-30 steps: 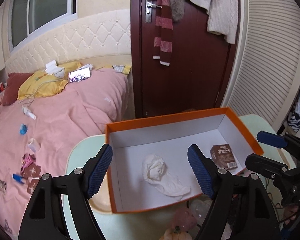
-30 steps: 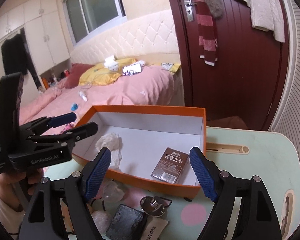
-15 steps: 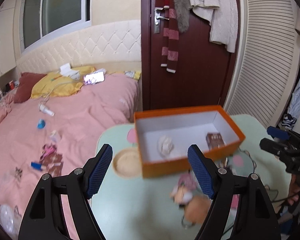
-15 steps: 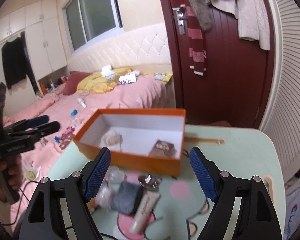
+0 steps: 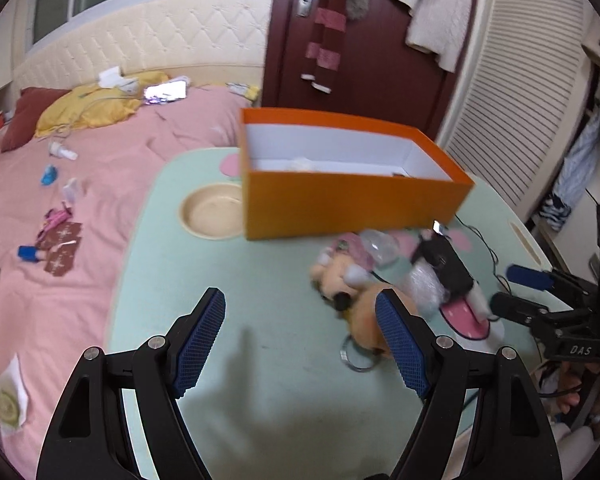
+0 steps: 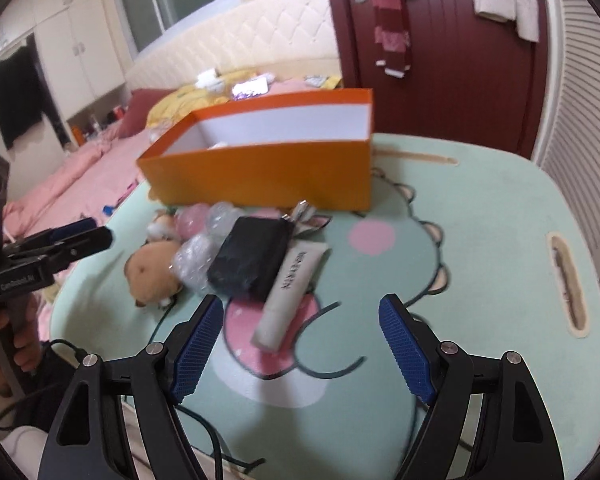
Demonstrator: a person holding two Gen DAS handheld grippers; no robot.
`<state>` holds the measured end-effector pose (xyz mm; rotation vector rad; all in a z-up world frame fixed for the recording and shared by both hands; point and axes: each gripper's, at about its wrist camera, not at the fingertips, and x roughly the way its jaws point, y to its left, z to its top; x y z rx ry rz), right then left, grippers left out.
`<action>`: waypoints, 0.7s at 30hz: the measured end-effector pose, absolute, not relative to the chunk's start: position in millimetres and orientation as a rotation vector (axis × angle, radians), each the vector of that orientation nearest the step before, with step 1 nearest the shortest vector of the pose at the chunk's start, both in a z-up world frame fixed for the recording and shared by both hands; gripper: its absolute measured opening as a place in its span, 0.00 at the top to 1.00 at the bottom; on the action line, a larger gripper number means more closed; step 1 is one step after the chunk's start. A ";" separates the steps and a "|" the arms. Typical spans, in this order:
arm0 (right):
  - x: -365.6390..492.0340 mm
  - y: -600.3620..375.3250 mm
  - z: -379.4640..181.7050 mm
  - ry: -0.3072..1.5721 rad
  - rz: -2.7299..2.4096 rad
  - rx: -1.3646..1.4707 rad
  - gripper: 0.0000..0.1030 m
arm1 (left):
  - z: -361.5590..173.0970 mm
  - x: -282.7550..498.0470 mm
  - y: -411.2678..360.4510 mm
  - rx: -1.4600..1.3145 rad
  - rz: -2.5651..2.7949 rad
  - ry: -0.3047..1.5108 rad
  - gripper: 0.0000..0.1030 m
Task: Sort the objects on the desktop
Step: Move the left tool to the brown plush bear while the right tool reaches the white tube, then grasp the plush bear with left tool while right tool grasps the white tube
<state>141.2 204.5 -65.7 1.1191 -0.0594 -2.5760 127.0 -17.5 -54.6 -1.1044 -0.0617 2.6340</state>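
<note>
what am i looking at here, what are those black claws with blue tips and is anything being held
There is no robot: a person holds a hand tool with two fingers in each hand, each carrying a camera looking along its fingers. One picture comes from the left gripper, the other from the right gripper. Both are open and hold nothing. On the green table stand an orange box and, in front of it, a plush toy, bubble wrap, a black pouch and a white tube. A bowl sits beside the box.

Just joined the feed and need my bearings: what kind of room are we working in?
Most likely a bedroom: a pink bed with padded headboard beside the small green table, and clothes hanging on the door.
</note>
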 end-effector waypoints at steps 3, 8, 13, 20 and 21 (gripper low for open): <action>137.6 199.2 -67.6 -0.048 -2.563 1.117 0.21 | -57.3 128.5 -1.9 -1.095 2.586 -0.032 0.25; 129.9 197.1 -68.1 -0.065 -2.557 1.107 0.21 | -66.8 121.8 26.5 -1.129 2.512 0.044 0.57; 125.7 196.3 -68.4 -0.085 -2.551 1.114 0.21 | -67.5 120.1 29.9 -1.136 2.465 0.002 0.57; 125.0 191.0 -71.9 -0.058 -2.519 1.145 0.22 | -69.3 130.0 9.9 -1.161 2.450 -0.052 0.66; 125.9 189.8 -72.8 -0.047 -2.515 1.150 0.22 | -69.5 130.6 5.6 -1.166 2.458 -0.062 0.65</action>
